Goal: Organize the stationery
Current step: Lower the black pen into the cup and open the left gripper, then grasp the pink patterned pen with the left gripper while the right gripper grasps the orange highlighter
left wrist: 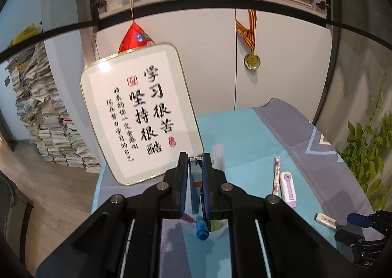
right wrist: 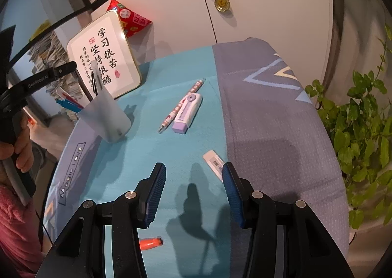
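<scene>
Study-room vibes all over: shelves stuffed with books, a medal (right wrist: 222, 3) hanging on the cabinet door, and a framed calligraphy sign (right wrist: 104, 56) leaning at the back of the table (right wrist: 269, 116), which is covered in a teal and grey cloth.

Left gripper (left wrist: 196, 159) is up over the frosted pen cup (right wrist: 107, 116), fingers pinched nearly together on something thin with a small metal tip. Looks like a pen or pencil going into the cup, but I honestly can't tell exactly what it is from the left wrist view. The cup already has a few pens in it, including a blue one (left wrist: 202, 227).

Right gripper (right wrist: 193, 194) hovers low over the teal part of the cloth, fingers spread wide with nothing between them.

Still loose on the table: a white eraser (right wrist: 213, 161), a patterned pen (right wrist: 182, 105), a purple and white utility knife (right wrist: 187, 112) right beside that pen, and a little orange thing (right wrist: 150, 242) down near the right gripper's base.

What matters for the next grab, I reckon, is that the eraser sits just ahead of the right gripper, tucked against its right-hand finger instead of centred in the gap. Its long axis runs diagonally, away and to the left. So the right hand is clearly nearer, but it'd probably need a nudge to the right and a bit of wrist twist to close across the short side.
</scene>
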Tool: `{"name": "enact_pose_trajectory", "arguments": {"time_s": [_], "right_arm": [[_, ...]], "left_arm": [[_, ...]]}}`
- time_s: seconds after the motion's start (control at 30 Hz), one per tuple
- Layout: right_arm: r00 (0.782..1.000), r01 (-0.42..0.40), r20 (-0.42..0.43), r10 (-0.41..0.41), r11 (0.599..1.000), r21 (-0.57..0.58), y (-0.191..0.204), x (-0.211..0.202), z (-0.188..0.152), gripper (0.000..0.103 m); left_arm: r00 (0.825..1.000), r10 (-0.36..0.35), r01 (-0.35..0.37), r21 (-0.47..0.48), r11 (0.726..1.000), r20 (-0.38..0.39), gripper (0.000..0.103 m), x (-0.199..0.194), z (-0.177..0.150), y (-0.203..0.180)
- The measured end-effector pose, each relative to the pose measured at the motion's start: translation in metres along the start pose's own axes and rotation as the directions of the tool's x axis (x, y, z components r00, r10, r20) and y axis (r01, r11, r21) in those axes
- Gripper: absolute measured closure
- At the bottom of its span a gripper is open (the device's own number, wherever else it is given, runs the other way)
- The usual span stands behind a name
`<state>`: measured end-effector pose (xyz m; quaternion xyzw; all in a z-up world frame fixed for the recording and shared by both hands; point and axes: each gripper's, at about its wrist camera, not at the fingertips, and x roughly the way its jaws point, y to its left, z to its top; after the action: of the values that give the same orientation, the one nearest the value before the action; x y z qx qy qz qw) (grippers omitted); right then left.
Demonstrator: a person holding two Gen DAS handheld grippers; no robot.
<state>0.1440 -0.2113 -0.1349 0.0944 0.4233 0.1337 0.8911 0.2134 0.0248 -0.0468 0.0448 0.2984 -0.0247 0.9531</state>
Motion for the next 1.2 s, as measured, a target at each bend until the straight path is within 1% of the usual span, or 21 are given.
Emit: {"name": "enact_pose_trajectory", "arguments": {"time_s": [0.23,0.43,0.67,0.8,0.93,1.0,1.03,1.07,1.1,1.13,1.2], "right_arm": [[1.0,0.004,-0.015,-0.004,1.0,0.014,-0.003,0.004,-0.003,0.055],[1.0,0.004,-0.02,-0.004,1.0,0.013,-0.003,0.005,-0.003,0.055],[1.0,0.005,-0.022,-0.005,1.0,0.009,-0.002,0.004,-0.004,0.055],[1.0,0.004,-0.022,-0.004,1.0,0.01,-0.001,0.003,-0.005,0.055],[1.0,0.007,-0.017,-0.007,1.0,0.012,-0.001,0.0,-0.008,0.055],[1.0,0.009,-0.016,-0.008,1.0,0.014,-0.001,-0.001,-0.01,0.055],[1.0,0.009,-0.015,-0.009,1.0,0.017,-0.002,-0.001,-0.011,0.055],[1.0,0.01,-0.015,-0.01,1.0,0.022,-0.003,-0.001,-0.012,0.055],[1.0,0.011,-0.016,-0.011,1.0,0.026,-0.004,-0.001,-0.012,0.055],[1.0,0.011,-0.015,-0.01,0.999,0.03,-0.004,-0.001,-0.012,0.055],[1.0,0.01,-0.014,-0.009,0.999,0.036,-0.006,-0.002,-0.013,0.055]], "left_arm": [[0.999,-0.007,0.006,-0.016,1.0,-0.046,0.094,0.014,-0.007,0.004],[0.998,-0.015,0.015,-0.01,1.0,-0.058,0.091,0.014,-0.009,0.002],[0.999,-0.018,0.018,0.006,1.0,-0.038,0.09,0.004,-0.008,-0.001],[1.0,-0.012,0.012,0.007,1.0,-0.022,0.087,-0.004,-0.006,-0.001],[1.0,-0.022,0.023,-0.011,1.0,0.017,0.087,-0.024,-0.003,0.0],[0.998,-0.047,0.048,-0.016,0.999,0.05,0.087,-0.039,-0.001,-0.003],[0.994,-0.077,0.078,-0.007,0.997,0.072,0.085,-0.049,0.0,-0.007],[0.99,-0.107,0.106,0.014,0.994,0.089,0.076,-0.058,0.0,-0.013],[0.986,-0.137,0.133,0.054,0.99,0.097,0.061,-0.065,-0.001,-0.024],[0.984,-0.15,0.143,0.079,0.987,0.096,0.054,-0.066,-0.003,-0.032],[0.98,-0.187,0.175,0.155,0.972,0.068,0.053,-0.064,-0.012,-0.057]]}}
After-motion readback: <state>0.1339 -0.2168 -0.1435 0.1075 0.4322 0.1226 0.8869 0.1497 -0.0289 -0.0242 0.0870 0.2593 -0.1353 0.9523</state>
